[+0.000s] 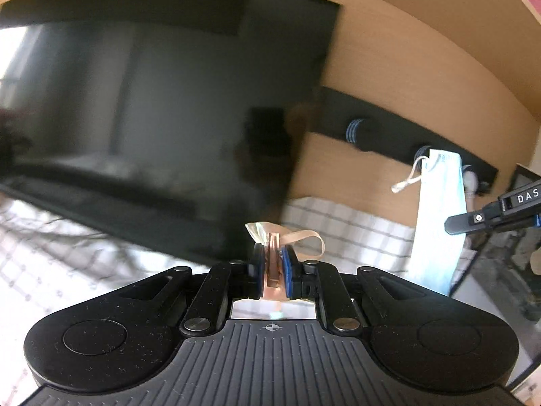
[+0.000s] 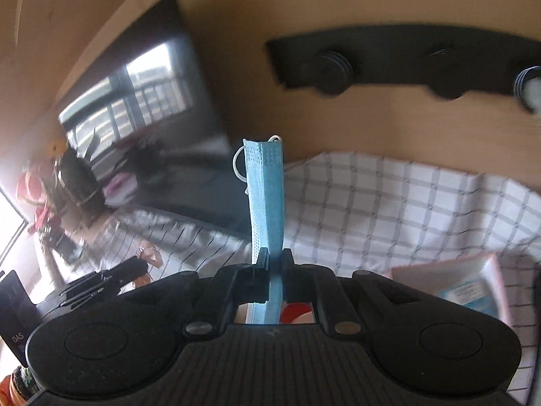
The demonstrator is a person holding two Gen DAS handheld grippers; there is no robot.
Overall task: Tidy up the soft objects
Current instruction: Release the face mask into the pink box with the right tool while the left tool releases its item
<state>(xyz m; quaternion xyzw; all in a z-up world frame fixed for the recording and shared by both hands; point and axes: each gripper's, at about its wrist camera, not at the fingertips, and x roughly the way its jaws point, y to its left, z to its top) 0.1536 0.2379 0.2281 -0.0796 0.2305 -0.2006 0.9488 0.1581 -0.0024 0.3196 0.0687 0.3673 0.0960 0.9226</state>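
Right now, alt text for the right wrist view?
The right gripper, jaws shut, holds a folded blue face mask that sticks up from them. Behind it a checked cloth meets a wooden wall with a black peg rack and a dark screen, all motion-blurred.

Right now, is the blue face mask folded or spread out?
Folded. The face mask stands as a narrow doubled strip in the shut right gripper, ear loops bunched at its top.

The white letters "DAS" are printed on the black body of the right gripper (image 1: 454, 225), at 3 o'clock in the left wrist view. "DAS" appears again on a black block (image 2: 15, 318) at 8 o'clock in the right wrist view. Print on the pink-edged box (image 2: 473, 291) is illegible.
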